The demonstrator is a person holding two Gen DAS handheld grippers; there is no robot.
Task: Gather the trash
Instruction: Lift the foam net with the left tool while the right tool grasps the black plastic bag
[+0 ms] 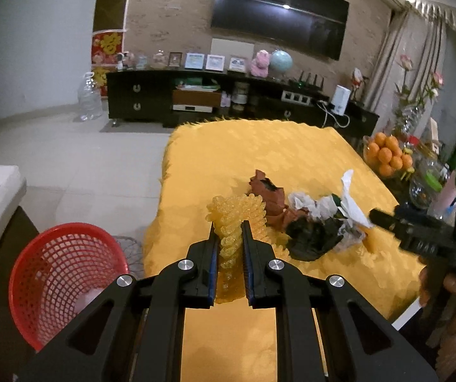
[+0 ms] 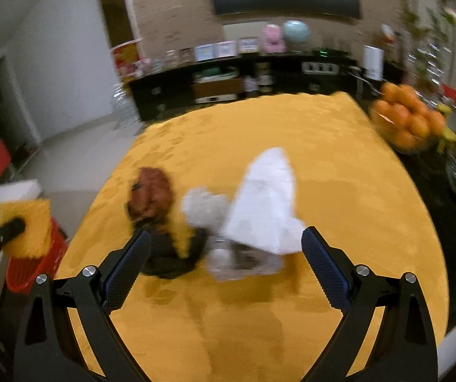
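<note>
Left gripper (image 1: 230, 238) clamped on yellow foam netting (image 1: 237, 216), lifted above yellow tablecloth (image 1: 259, 152); best carried fully over red basket (image 1: 65, 273) before release; right gripper (image 2: 224, 245) spread wide near remaining trash pile (image 2: 228, 219)

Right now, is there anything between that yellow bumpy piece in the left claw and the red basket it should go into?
Nothing visible. The left gripper is shut on the yellow foam piece, held above the yellow tablecloth. The red basket sits beside the table, its mouth open, with only open space between them.
</note>
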